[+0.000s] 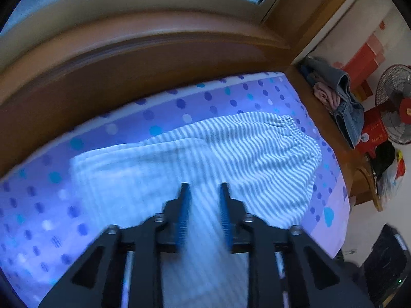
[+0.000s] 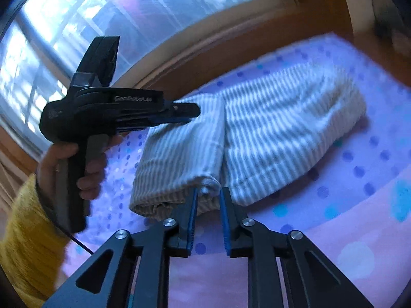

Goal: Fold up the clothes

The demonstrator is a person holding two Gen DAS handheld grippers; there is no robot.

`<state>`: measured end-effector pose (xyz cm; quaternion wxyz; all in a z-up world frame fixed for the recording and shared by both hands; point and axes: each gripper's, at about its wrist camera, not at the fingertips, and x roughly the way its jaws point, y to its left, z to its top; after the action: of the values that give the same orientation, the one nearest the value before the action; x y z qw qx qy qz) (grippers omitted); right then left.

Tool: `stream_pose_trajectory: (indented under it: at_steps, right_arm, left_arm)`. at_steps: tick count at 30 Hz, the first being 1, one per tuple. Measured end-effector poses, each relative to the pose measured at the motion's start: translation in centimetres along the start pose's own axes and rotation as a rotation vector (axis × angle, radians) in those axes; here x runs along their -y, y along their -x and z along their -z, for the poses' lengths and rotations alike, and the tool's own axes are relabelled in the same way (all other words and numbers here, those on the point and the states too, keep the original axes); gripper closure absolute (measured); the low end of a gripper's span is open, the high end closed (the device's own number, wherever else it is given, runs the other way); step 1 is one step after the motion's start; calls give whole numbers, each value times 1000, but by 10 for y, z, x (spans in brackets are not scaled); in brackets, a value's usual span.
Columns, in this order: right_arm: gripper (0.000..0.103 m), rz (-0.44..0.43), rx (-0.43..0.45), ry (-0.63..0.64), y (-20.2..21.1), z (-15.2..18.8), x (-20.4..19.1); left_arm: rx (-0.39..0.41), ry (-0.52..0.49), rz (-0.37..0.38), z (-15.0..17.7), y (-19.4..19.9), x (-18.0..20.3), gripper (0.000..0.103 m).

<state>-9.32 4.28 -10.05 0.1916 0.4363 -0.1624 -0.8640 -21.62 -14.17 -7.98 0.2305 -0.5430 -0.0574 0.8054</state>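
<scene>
A white-and-grey striped garment (image 1: 231, 148) lies folded on the dotted purple bed sheet (image 1: 38, 205). My left gripper (image 1: 204, 187) hovers over its near part with the jaws apart; striped cloth shows in the gap, and the pads do not press on it. In the right wrist view the same garment (image 2: 277, 128) is doubled over, with its folded hem toward me. My right gripper (image 2: 209, 191) has its tips on either side of that hem, jaws slightly apart. A hand in a yellow sleeve (image 2: 23, 231) holds the left gripper (image 2: 191, 114) at the garment's far left corner.
A wooden bed frame (image 1: 154, 59) and a window (image 2: 102, 12) run along the far side. At the right of the bed lies a pile of jeans and pink clothes (image 1: 339, 97). Beyond it stand a fan (image 1: 395, 102) and red boxes (image 1: 372, 133).
</scene>
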Motion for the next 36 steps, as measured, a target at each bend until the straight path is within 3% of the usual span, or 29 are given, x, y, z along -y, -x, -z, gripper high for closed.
stream_pose_trajectory:
  at_steps: [2,3,8,15,17,20,23,25,27,30,33,34,36]
  right_arm:
    - [64,68,35,80,6,3,-20]
    - [60,77,55,111,6,5,-30]
    - [48,124,146,305,1,16,-87]
    - [44,205,166,513,-45,32,-152]
    - [44,265,154,554,-62,34,-160]
    - [44,369,121,569,-87,39,-159]
    - [44,414,63,551,-105,41,-148]
    - [44,421,59,542,-107,39,-146]
    - [55,455,43,519,-111,36,-140]
    - [62,437,41,476,-107,30,-133]
    - [74,398,39,425,-103,23,-124]
    - [80,378,40,406,-100,21,-121]
    - [83,330,44,360,-91,15,-114]
  left_arm:
    - [15,25,20,6,14,-10,57]
    - [21,43,34,10,21,-19,55]
    - [36,83,-6,24,34,-52,52]
    - [-18,99,82,23,10,-79,48]
    - [-22,115,115,24,4,-84,45]
    - [-27,139,166,26,-4,-91,42]
    - [-15,168,225,31,-7,-96,41]
    - [-14,178,248,30,-13,-98,38]
    - [-15,170,252,27,-16,-94,36]
    - [-19,160,231,24,-21,-86,36]
    - [-17,177,227,23,-23,-82,50]
    - [-8,183,227,23,-21,-81,59]
    - [18,195,236,23,-13,-77,69]
